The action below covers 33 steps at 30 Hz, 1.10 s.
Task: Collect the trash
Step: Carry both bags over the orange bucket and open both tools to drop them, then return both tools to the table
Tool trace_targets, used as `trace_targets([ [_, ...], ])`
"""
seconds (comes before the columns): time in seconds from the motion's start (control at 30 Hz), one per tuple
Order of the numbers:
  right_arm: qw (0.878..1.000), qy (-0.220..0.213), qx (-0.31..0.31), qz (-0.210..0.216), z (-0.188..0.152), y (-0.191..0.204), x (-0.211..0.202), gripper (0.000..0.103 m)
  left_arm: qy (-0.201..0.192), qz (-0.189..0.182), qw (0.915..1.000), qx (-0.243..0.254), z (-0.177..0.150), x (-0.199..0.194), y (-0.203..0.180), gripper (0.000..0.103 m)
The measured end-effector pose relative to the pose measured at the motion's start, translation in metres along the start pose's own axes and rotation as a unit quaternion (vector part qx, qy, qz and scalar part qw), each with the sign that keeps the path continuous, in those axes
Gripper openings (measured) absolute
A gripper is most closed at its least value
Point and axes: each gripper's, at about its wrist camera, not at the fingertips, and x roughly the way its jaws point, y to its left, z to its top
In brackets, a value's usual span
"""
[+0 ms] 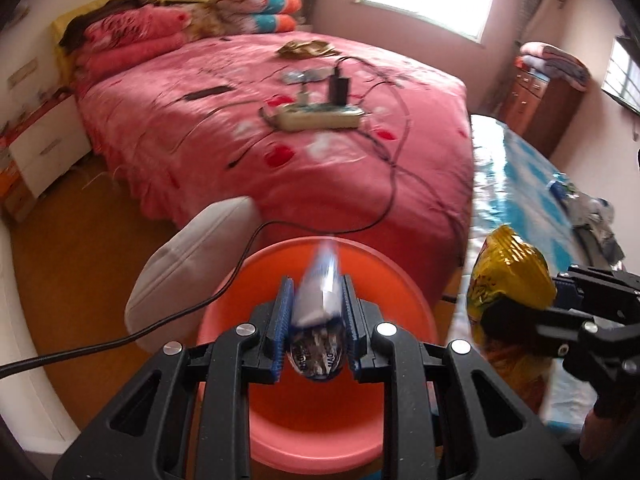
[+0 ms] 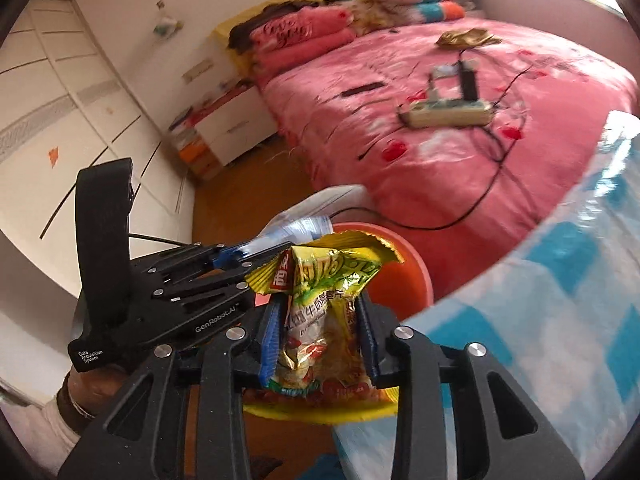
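Above orange bin (image 1: 320,360), left gripper (image 1: 316,312) clamping blue-white wrapper (image 1: 320,300), "GenRobot.AI" printed, right gripper (image 2: 320,340) clamping yellow snack bag (image 2: 324,312)

Black gripper (image 1: 316,308), blue ribbed pads (image 1: 282,304), silver screws.

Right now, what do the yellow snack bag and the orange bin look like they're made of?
Yellow snack bag: thin foil-lined plastic film, by the shiny gold creases and crinkles. Orange bin: probably moulded plastic, with a smooth, even, slightly glossy wall and a rolled rim.
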Motion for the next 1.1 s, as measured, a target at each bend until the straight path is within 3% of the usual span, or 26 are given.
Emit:
trace_targets([
  [0.1, 1.0, 0.005, 0.006, 0.005, -0.002, -0.002, 0.014, 0.051, 0.003, 0.012, 0.9999, -0.002, -0.002, 0.01, 0.006, 0.027],
  [0.17, 1.0, -0.001, 0.023, 0.002, -0.003, -0.007, 0.012, 0.076, 0.003, 0.02, 0.9998, 0.007, -0.005, 0.013, 0.006, 0.033],
  [0.33, 0.998, -0.044, 0.046, -0.023, -0.009, -0.015, -0.019, 0.091, -0.024, 0.033, 0.9989, 0.024, -0.008, 0.006, 0.005, 0.065],
  [0.5, 0.993, -0.082, 0.084, -0.034, -0.017, -0.031, -0.056, 0.093, -0.042, 0.048, 0.9973, 0.034, -0.007, -0.005, -0.003, 0.079],
  [0.57, 0.988, -0.089, 0.122, -0.029, -0.019, -0.042, -0.075, 0.093, -0.051, 0.044, 0.997, 0.038, -0.007, -0.012, -0.006, 0.079],
  [0.67, 0.976, -0.095, 0.186, -0.059, -0.016, -0.055, -0.113, 0.093, -0.065, 0.039, 0.9964, 0.039, -0.006, -0.023, -0.014, 0.079],
  [0.77, 0.96, -0.132, 0.233, -0.083, -0.014, -0.057, -0.17, 0.093, -0.07, 0.033, 0.996, 0.045, -0.002, -0.033, -0.025, 0.079],
  [0.97, 0.94, -0.231, 0.213, -0.134, -0.015, -0.021, -0.282, 0.095, -0.095, 0.025, 0.9921, 0.079, 0.008, -0.054, -0.059, 0.08],
  [1.1, 0.929, -0.28, 0.197, -0.144, -0.021, -0.003, -0.33, 0.095, -0.108, 0.01, 0.989, 0.1, 0.014, -0.066, -0.086, 0.08],
])
